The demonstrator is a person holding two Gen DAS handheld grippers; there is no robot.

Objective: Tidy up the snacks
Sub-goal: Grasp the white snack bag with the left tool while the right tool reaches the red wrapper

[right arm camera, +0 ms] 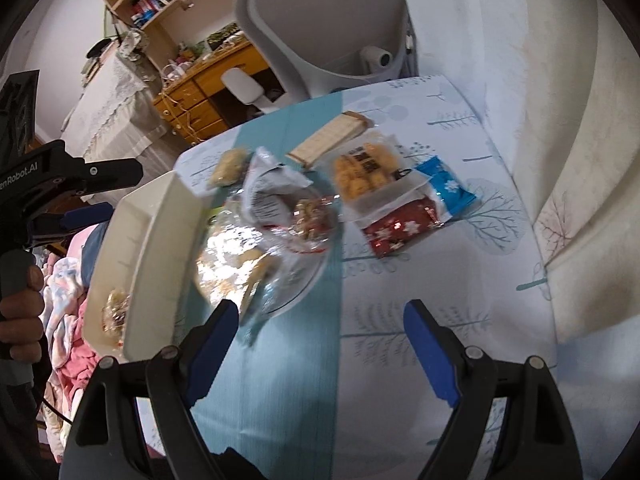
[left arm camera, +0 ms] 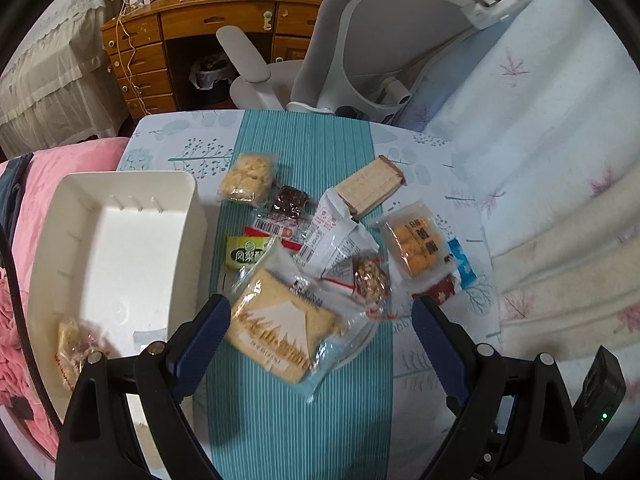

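White tray (left arm camera: 120,240) — teal striped runner (left arm camera: 304,152) — red star-print packet (right arm camera: 400,228), blue snowflake packet (right arm camera: 448,190).

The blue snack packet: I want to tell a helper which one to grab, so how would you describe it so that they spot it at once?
Start at the teal runner down the middle of the table, then look to the pile's far edge, away from the white bin. The blue snack packet lies there on the tree-print cloth, beside a red packet. It is the only bright blue wrapper, marked with a white snowflake.
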